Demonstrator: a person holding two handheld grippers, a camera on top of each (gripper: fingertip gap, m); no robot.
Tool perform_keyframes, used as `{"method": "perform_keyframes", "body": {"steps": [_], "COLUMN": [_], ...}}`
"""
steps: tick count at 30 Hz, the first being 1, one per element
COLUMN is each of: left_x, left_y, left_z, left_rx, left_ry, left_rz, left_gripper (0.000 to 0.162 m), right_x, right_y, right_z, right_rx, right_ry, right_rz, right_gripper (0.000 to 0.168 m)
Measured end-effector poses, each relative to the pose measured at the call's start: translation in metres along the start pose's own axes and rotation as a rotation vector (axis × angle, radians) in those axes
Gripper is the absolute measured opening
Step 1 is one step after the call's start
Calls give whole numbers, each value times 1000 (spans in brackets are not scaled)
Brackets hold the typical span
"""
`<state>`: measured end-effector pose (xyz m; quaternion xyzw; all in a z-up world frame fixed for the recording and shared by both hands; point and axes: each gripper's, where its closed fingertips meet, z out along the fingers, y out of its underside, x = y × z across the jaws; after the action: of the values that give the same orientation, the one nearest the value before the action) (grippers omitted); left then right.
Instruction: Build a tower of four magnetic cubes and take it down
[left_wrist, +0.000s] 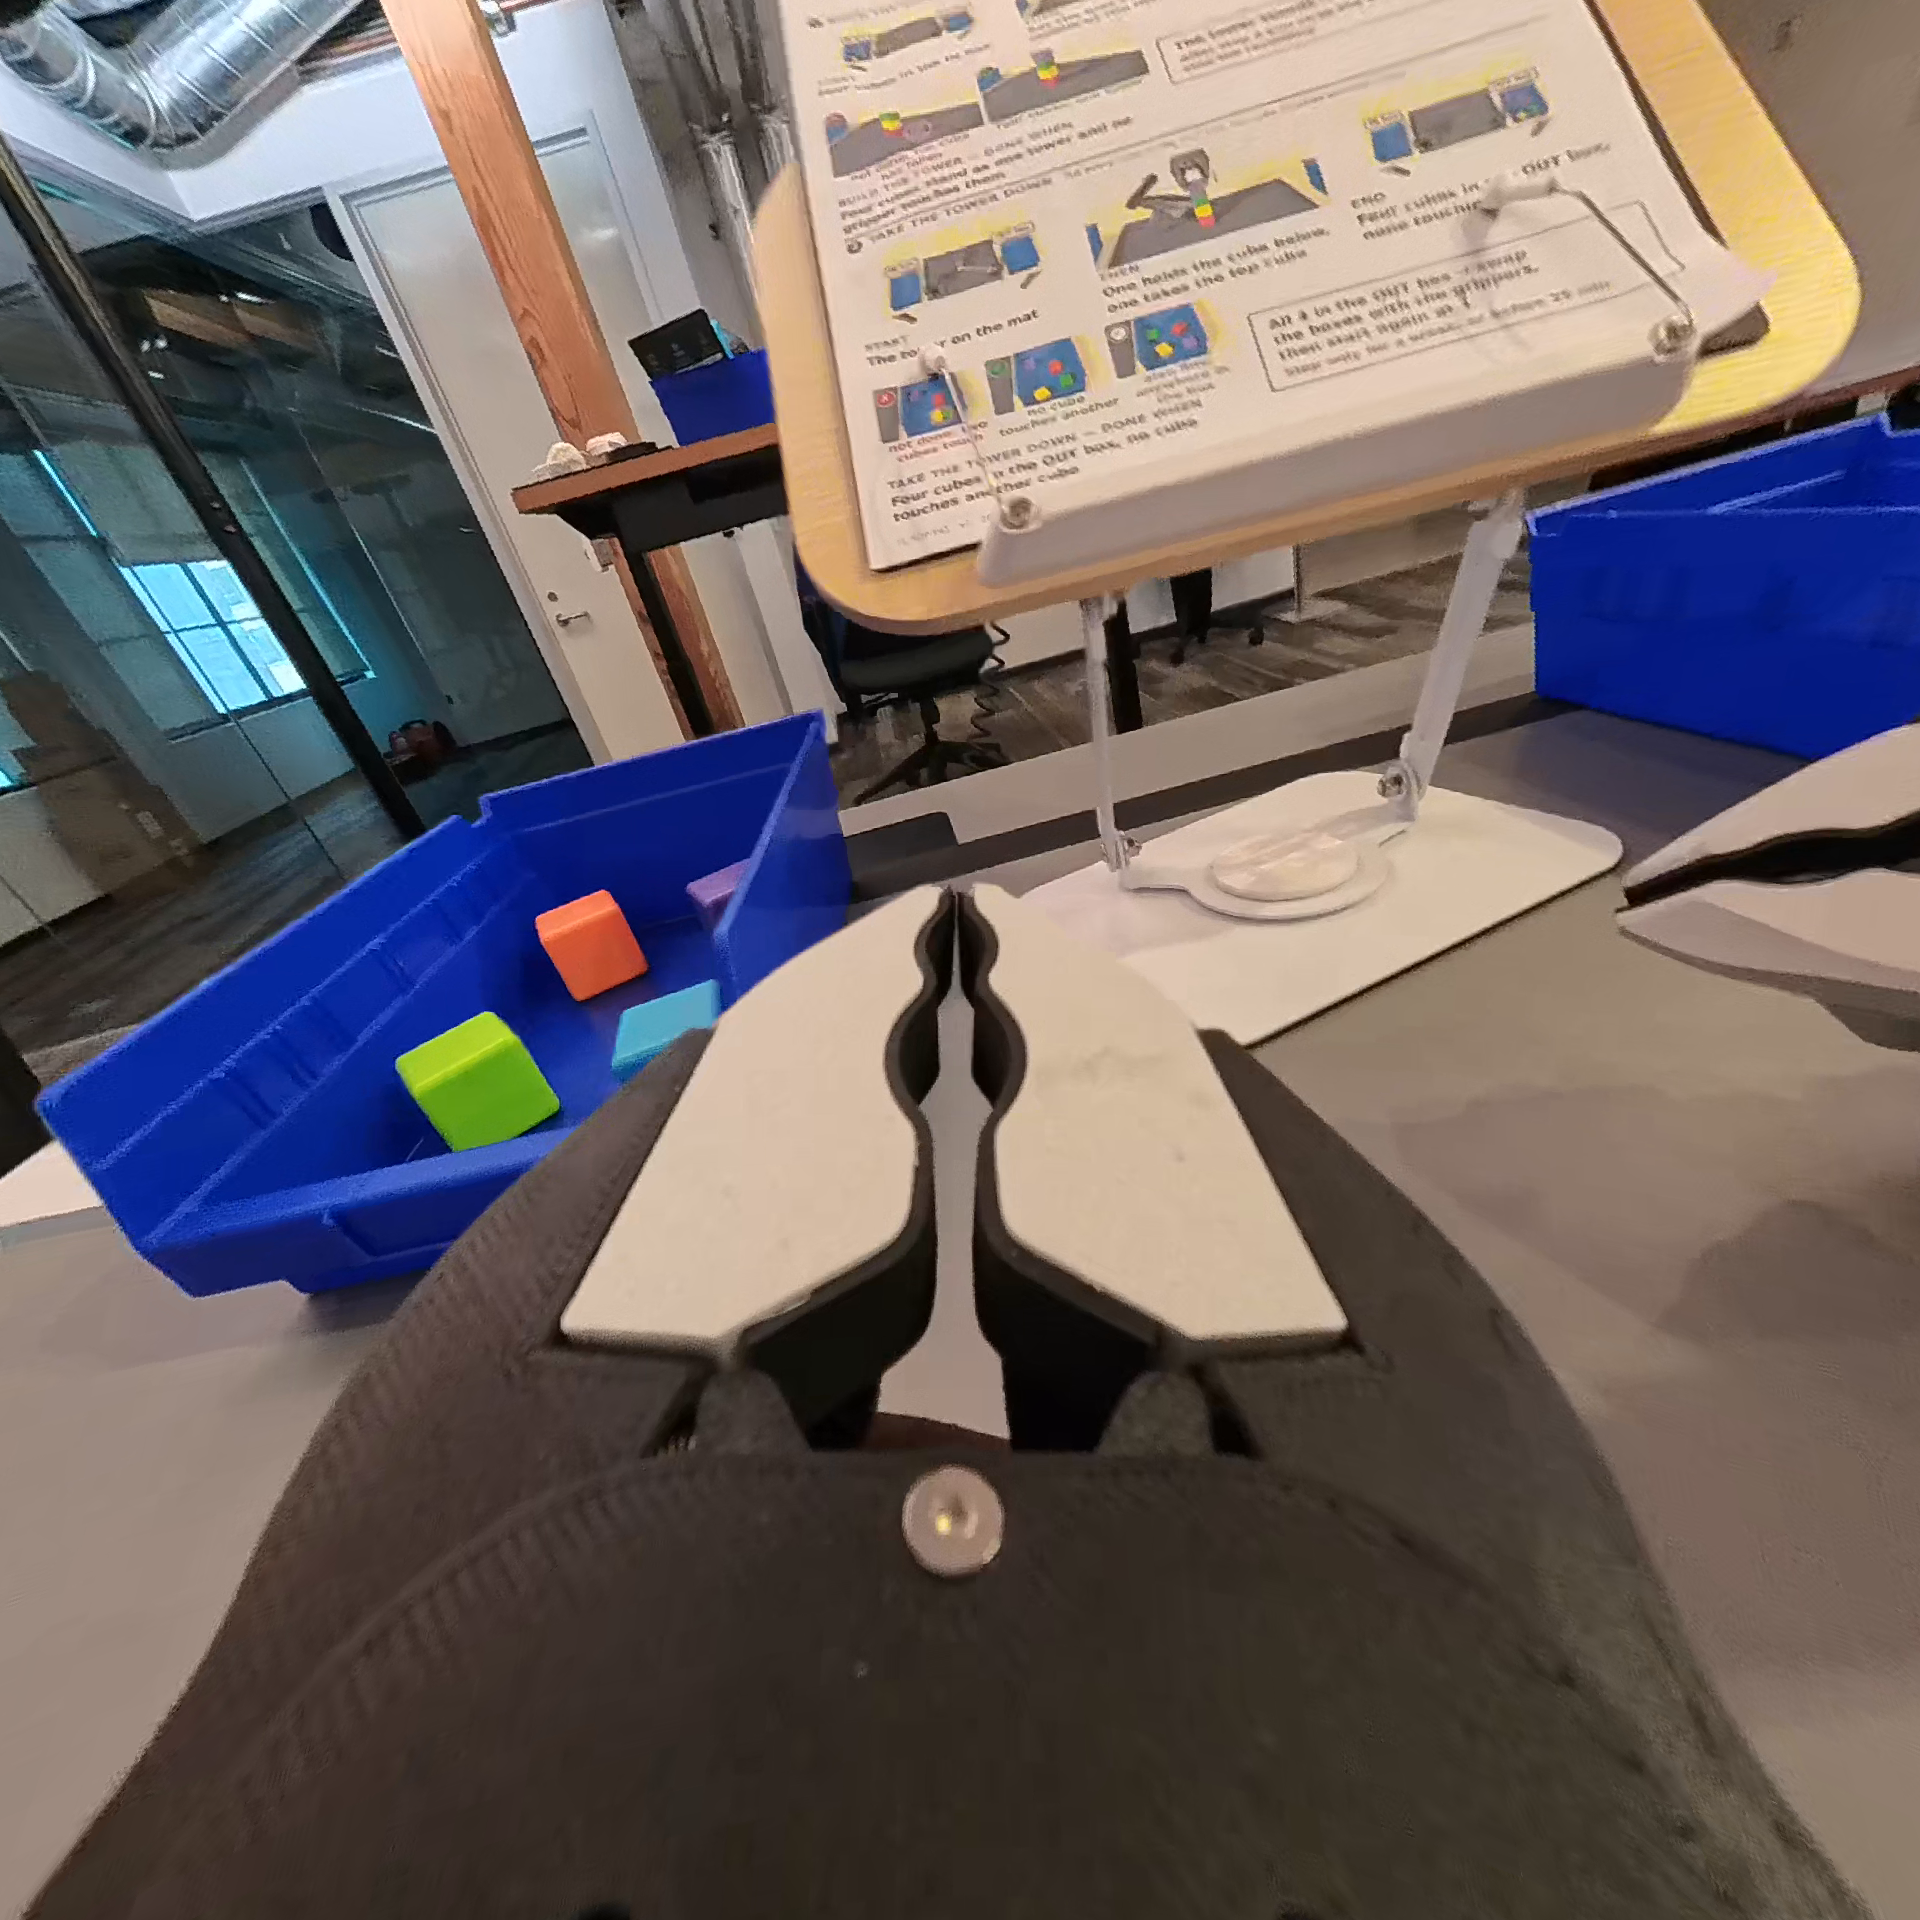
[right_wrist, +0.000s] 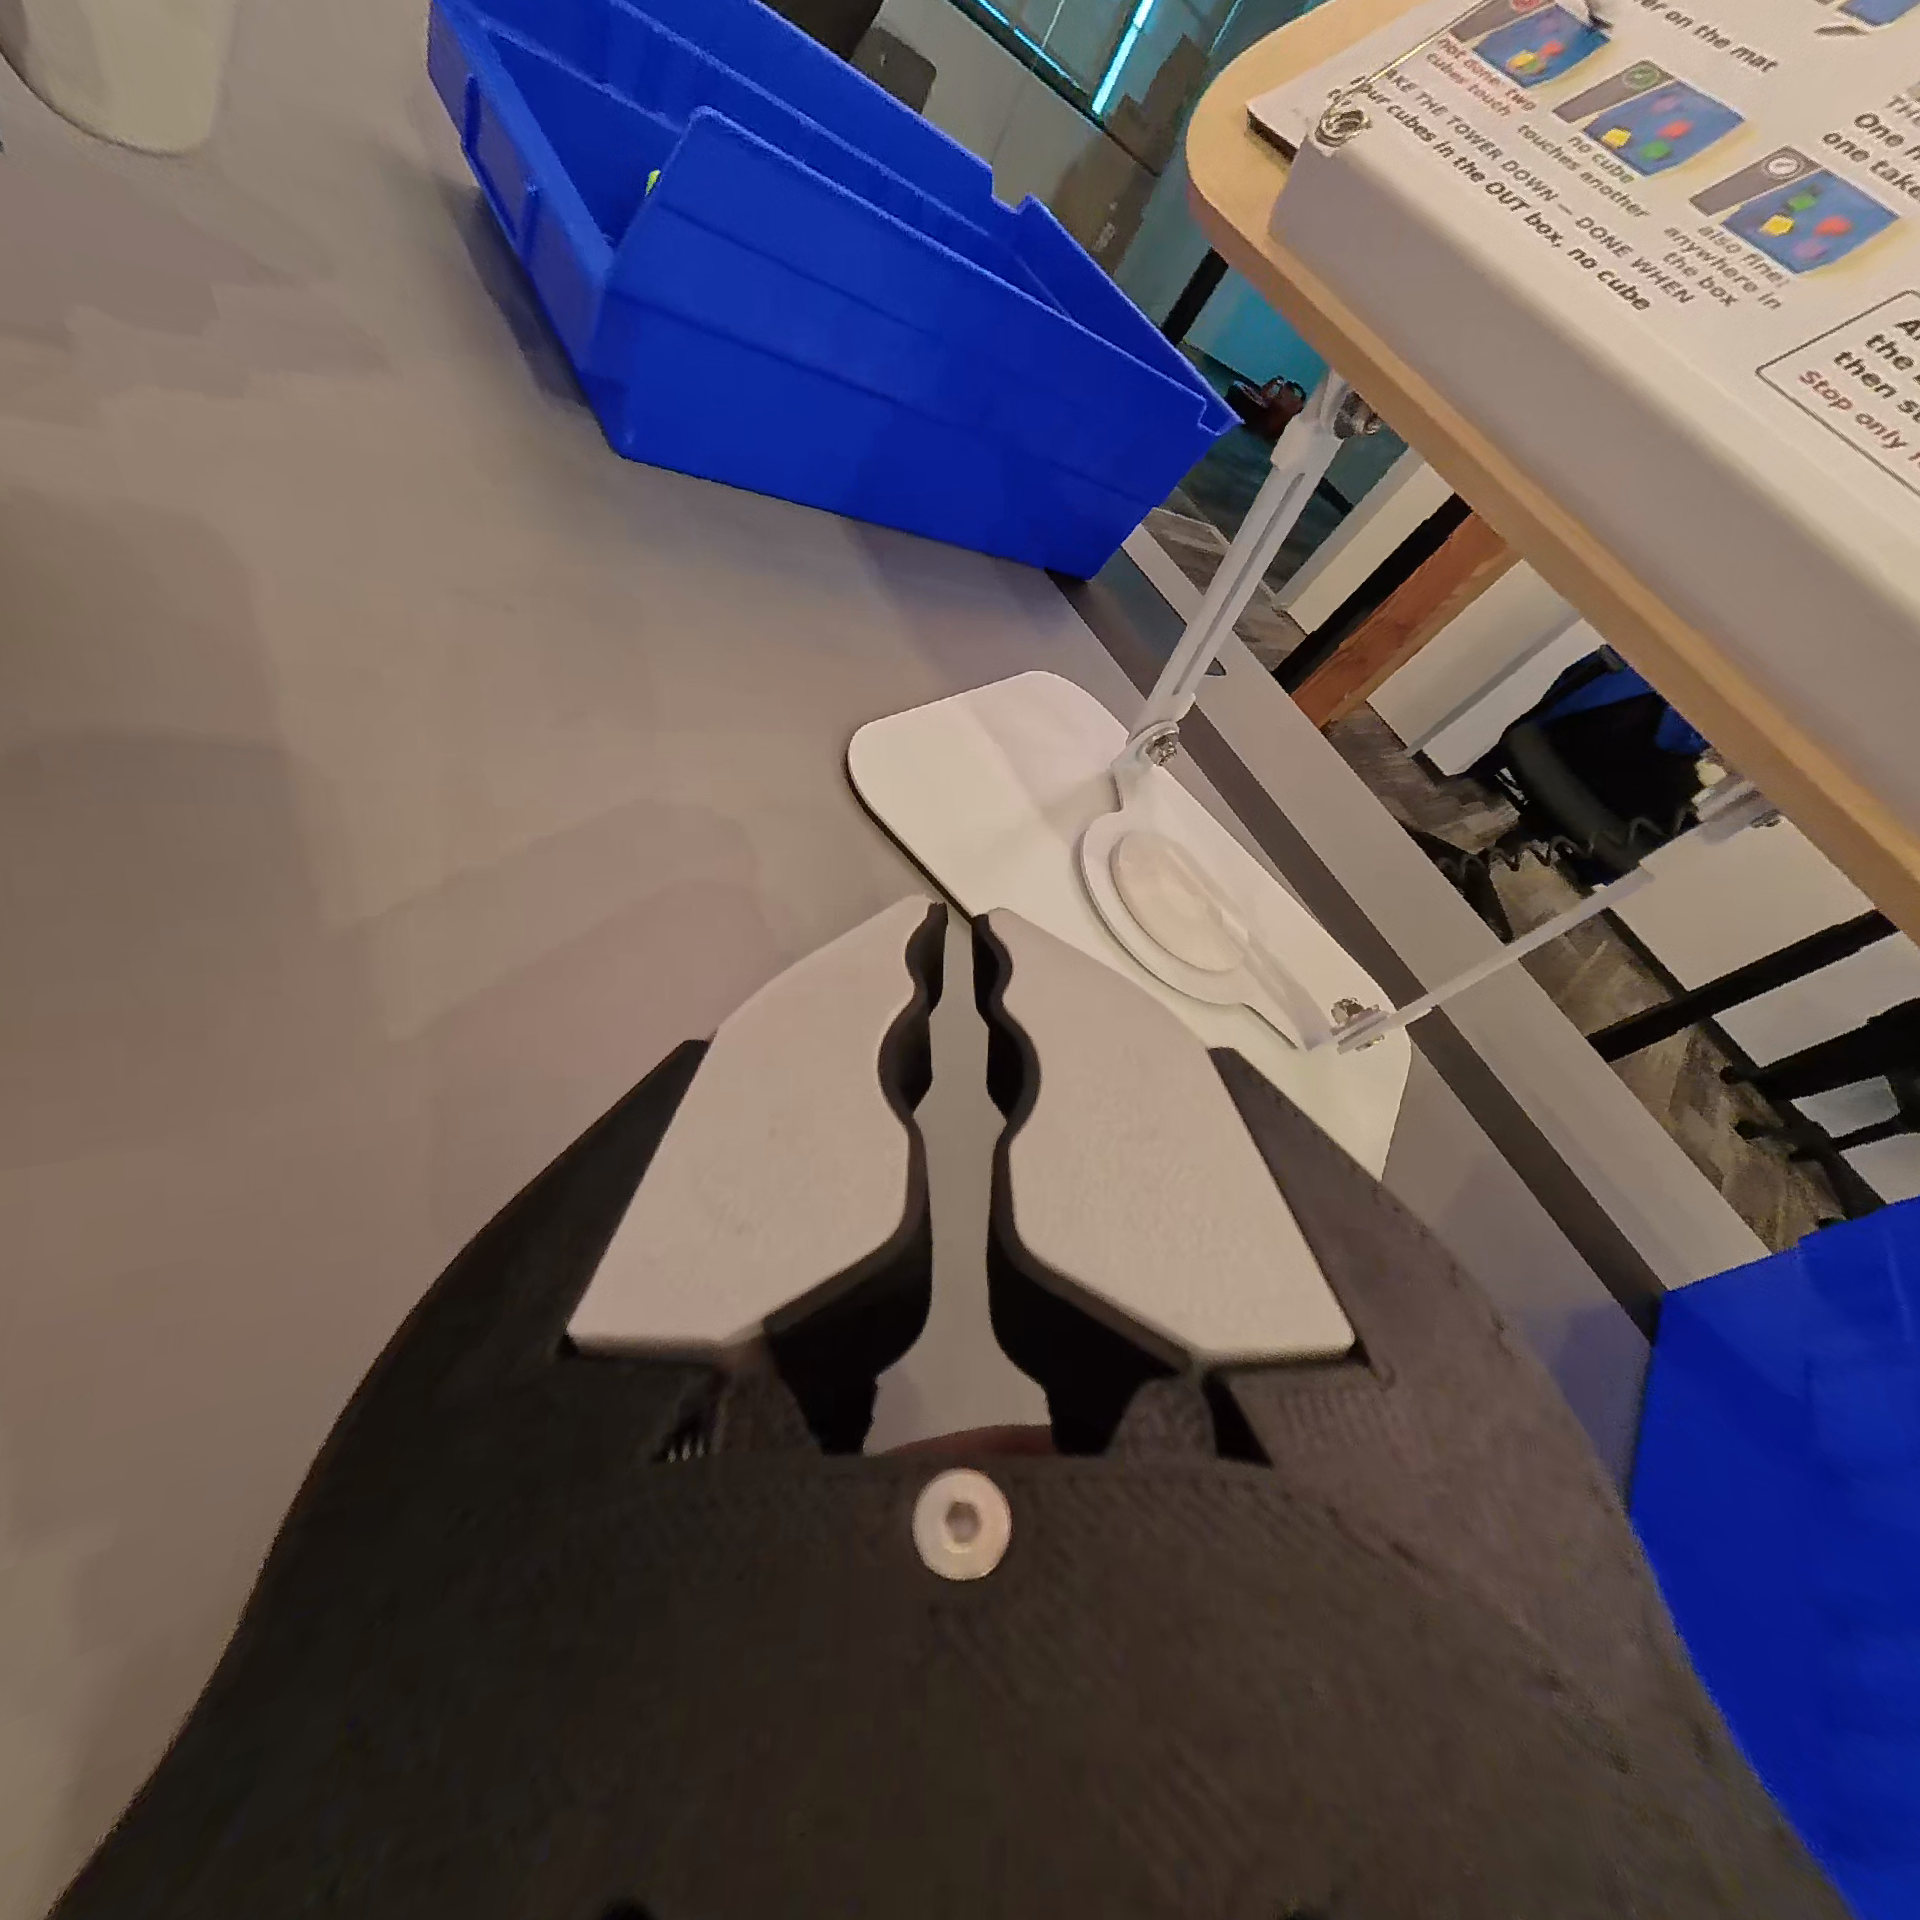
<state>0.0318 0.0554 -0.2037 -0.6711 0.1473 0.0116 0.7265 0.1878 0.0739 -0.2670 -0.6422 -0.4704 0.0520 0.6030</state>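
Observation:
In the left wrist view a blue bin (left_wrist: 312, 1174) at the left holds a green cube (left_wrist: 473, 1081), an orange cube (left_wrist: 590, 943), a light blue cube (left_wrist: 665, 1023) and a purple cube (left_wrist: 717, 888), all lying apart. My left gripper (left_wrist: 954, 899) is shut and empty, raised over the grey mat to the right of the bin. My right gripper (right_wrist: 958, 920) is shut and empty over the mat, near the stand's white base. Its fingers also show at the right edge of the left wrist view (left_wrist: 1787, 904). The same bin shows far off in the right wrist view (right_wrist: 831, 343).
A document stand with a white base (left_wrist: 1351, 852) and a wooden board (left_wrist: 1299, 260) carrying an instruction sheet stands at the back of the grey mat (right_wrist: 364, 675). A second blue bin (left_wrist: 1725, 613) sits at the right, also at the right wrist view's lower right (right_wrist: 1797, 1538). The left gripper's tips are roughly 20 cm from the right gripper's.

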Motion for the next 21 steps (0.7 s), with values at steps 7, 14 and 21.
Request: {"method": "perform_keyframes", "body": {"steps": [7, 14, 21], "left_x": [-42, -97, -125], "left_y": [-1, -4, 4], "left_z": [-4, -6, 27], "left_rx": [16, 0, -102], "left_ry": [-32, -59, 69], "left_rz": [-98, 26, 170], "left_gripper": [6, 19, 29], "right_x": [-2, -8, -10], "right_y": [0, 2, 4], "right_z": [3, 5, 6], "right_rx": [-5, -18, -27], "right_ry": [-1, -24, -34], "right_rz": [-24, -59, -69], "right_gripper": [5, 6, 6]}}
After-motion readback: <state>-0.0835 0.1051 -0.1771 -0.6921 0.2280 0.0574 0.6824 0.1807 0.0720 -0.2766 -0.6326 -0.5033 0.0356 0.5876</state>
